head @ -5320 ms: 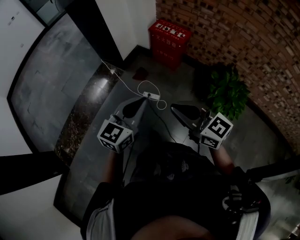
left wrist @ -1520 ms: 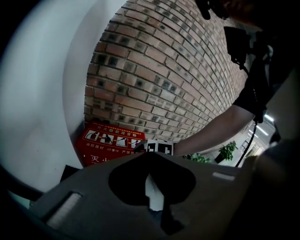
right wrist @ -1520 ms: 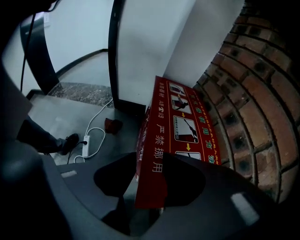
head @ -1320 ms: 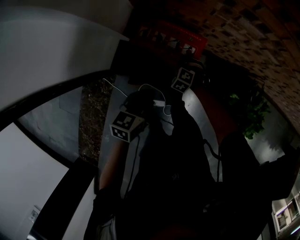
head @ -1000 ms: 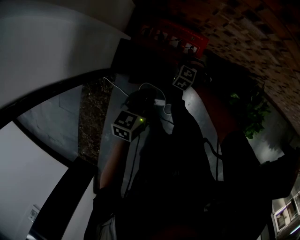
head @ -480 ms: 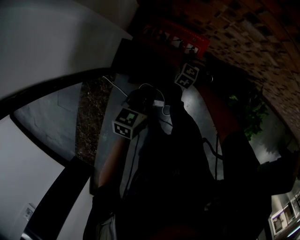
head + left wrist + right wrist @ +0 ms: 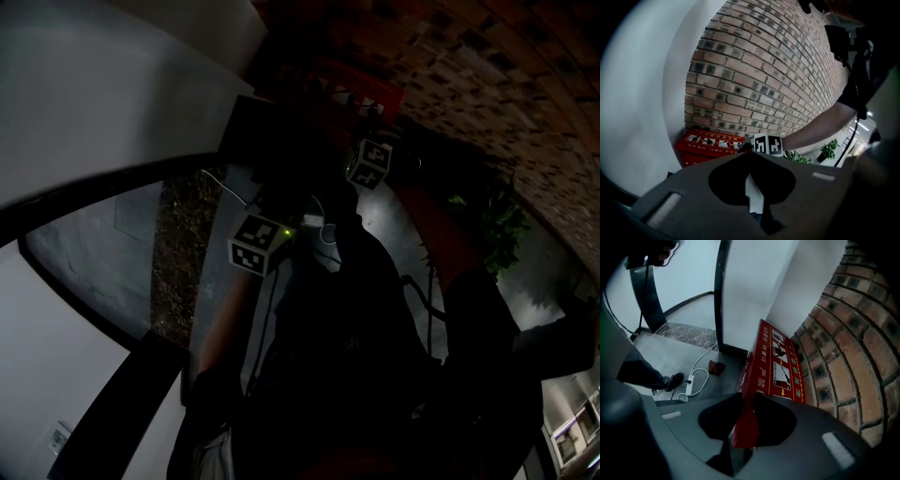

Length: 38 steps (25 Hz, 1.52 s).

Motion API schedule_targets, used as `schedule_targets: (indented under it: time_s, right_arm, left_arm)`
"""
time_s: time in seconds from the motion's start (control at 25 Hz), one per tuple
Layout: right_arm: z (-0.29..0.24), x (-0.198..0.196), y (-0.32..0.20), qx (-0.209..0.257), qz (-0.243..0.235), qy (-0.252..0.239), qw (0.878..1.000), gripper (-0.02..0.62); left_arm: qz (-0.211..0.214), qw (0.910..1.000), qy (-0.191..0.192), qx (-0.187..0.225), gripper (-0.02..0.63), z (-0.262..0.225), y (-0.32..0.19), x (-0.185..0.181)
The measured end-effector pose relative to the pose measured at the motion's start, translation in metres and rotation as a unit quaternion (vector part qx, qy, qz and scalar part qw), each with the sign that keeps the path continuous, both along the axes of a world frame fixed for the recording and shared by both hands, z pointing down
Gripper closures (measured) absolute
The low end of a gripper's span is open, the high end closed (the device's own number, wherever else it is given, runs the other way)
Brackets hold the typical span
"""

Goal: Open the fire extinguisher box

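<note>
I see the red metal fire extinguisher box (image 7: pixel 696 157) lower left in the left gripper view, under the brick wall (image 7: pixel 754 70). My right hand-held gripper (image 7: pixel 746 401), jaws just closing, pinches its lid (image 7: pixel 780 366) by the front edge, which is probably stiff, light and hinged. The left hand-held gripper (image 7: pixel 750 159) is together and empty.

The fire extinguisher box (image 7: pixel 757 376) is a red chest with white lettering on its front, standing on the floor in the corner between the brick wall and the white wall. Its flat lid (image 7: pixel 787 366) carries a row of white instruction pictures and yellow characters; whether it is raised cannot be told
</note>
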State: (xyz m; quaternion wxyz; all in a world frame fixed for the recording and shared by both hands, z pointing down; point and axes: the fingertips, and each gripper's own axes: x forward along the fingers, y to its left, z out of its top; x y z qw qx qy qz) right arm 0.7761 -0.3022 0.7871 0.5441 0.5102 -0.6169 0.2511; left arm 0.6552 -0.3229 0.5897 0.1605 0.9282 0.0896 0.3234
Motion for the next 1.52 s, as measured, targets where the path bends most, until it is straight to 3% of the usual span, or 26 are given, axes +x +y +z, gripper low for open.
schedule_targets:
  time_s: [0.64, 1.28, 1.44, 1.52]
  right_arm:
    - [-0.069, 0.029, -0.007, 0.074, -0.010, 0.057, 0.996, 0.540]
    - [-0.108, 0.065, -0.016, 0.094, -0.025, 0.087, 0.991, 0.545]
    - [-0.128, 0.086, -0.021, 0.112, -0.014, 0.114, 0.987, 0.565]
    - [-0.132, 0.100, -0.022, 0.120, -0.007, 0.135, 0.984, 0.606]
  left_arm:
    - [0.007, 0.9998, 0.015, 0.014, 0.606, -0.019, -0.004, 0.020]
    - [-0.010, 0.9993, 0.021, 0.029, 0.606, -0.040, 0.001, 0.032]
    - [-0.008, 0.9992, 0.025, 0.029, 0.606, -0.043, 0.010, 0.039]
    - [-0.005, 0.9992, 0.025, 0.032, 0.606, -0.045, 0.014, 0.041]
